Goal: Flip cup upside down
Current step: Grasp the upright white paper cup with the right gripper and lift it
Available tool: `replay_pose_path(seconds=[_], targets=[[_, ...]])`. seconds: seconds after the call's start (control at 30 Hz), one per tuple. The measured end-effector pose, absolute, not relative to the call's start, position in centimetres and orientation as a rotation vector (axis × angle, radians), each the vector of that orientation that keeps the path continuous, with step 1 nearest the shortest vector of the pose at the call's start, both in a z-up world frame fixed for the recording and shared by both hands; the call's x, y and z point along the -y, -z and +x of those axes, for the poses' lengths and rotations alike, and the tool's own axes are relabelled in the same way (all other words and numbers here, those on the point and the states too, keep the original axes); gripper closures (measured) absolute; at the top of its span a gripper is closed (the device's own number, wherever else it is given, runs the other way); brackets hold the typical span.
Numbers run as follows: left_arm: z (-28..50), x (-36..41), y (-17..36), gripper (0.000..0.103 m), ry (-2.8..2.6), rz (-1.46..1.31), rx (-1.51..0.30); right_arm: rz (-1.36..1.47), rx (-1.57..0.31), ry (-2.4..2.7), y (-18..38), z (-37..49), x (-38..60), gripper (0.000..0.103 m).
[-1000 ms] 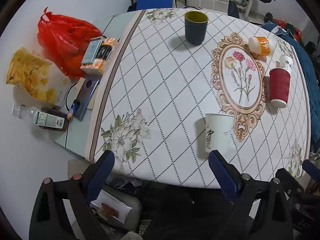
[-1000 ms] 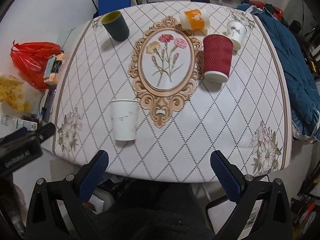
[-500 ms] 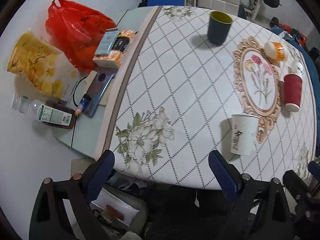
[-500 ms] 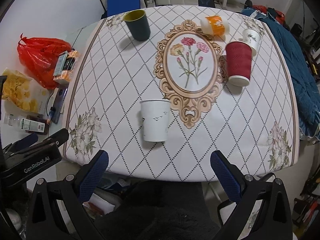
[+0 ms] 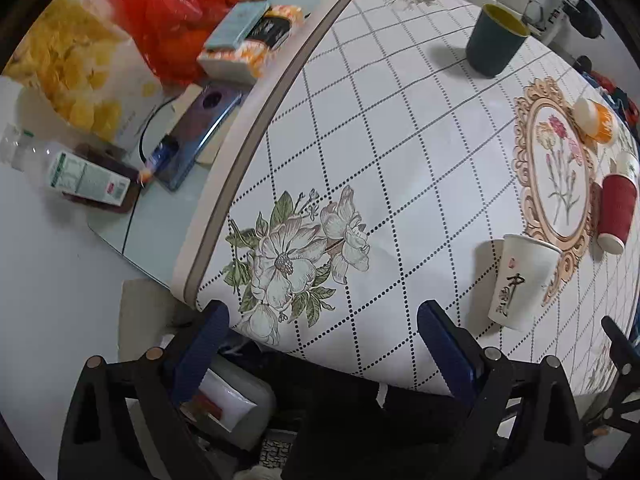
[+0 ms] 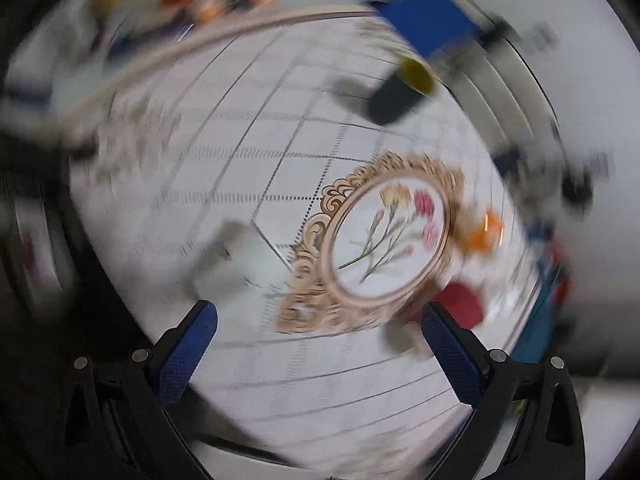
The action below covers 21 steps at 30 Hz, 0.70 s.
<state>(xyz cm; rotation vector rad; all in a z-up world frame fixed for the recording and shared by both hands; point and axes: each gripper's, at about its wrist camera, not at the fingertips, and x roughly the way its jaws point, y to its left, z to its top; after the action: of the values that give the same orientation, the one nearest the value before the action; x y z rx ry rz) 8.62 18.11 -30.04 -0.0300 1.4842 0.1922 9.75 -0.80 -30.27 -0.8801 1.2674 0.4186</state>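
Blue-padded fingers (image 5: pixel 202 356) of the left gripper (image 5: pixel 324 354) are standing wide apart with nothing between them, hanging over the near edge of the round table covered in a white diamond-patterned floral cloth (image 5: pixel 400 152). At nine to eleven o'clock in the left wrist view, off the cloth, a clear plastic bottle with a green-and-white label (image 5: pixel 76 174) is lying on its side, a yellow snack bag (image 5: pixel 68 80) is sitting behind it, a purple phone (image 5: pixel 200 132) is lying flat, and a red plastic bag (image 5: pixel 176 12) is bulging at the back beside a stack of small boxes (image 5: pixel 248 40). At one o'clock a dark teal cup with a yellow inside (image 5: pixel 494 40) is standing upright. At four o'clock the white paper cup with black calligraphy (image 5: pixel 520 280) is standing mouth up, just beside the ornate golden oval frame with painted carnations (image 5: pixel 560 168), well apart from both grippers. At three o'clock a red ribbed paper cup (image 5: pixel 616 212) is resting mouth down, with an orange-and-white cup (image 5: pixel 594 120) lying on its side behind it.

Fingers (image 6: pixel 188 356) of the right gripper (image 6: pixel 320 356) are likewise spread wide and gripping nothing. Its view is heavily motion-blurred; the white cup (image 6: pixel 236 264) is showing only as a pale smear at eight o'clock, left of the oval frame (image 6: pixel 384 248).
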Motion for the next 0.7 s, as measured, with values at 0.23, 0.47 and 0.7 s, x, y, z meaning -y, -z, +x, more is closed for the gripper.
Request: replay_pose_path(seconds=[0.23, 0.47, 0.7], targets=[[9.1, -18.6, 32.7, 0.006, -0.258, -0.102, -1.525, -1.649, -0.973, -0.786, 35.8, 5.9, -2.1, 0.003], [9.3, -19.1, 34.9, 0.006, -0.305, -0.15, -1.557, -2.296, -0.438, -1.138, 41.5, 0.5, 0.2, 0.003], [8.7, -19.5, 37.1, 0.006, -0.328, -0.175, -1.589, -2.645, 0.119, -1.328, 45.6, -0.2, 3.6, 0.01]])
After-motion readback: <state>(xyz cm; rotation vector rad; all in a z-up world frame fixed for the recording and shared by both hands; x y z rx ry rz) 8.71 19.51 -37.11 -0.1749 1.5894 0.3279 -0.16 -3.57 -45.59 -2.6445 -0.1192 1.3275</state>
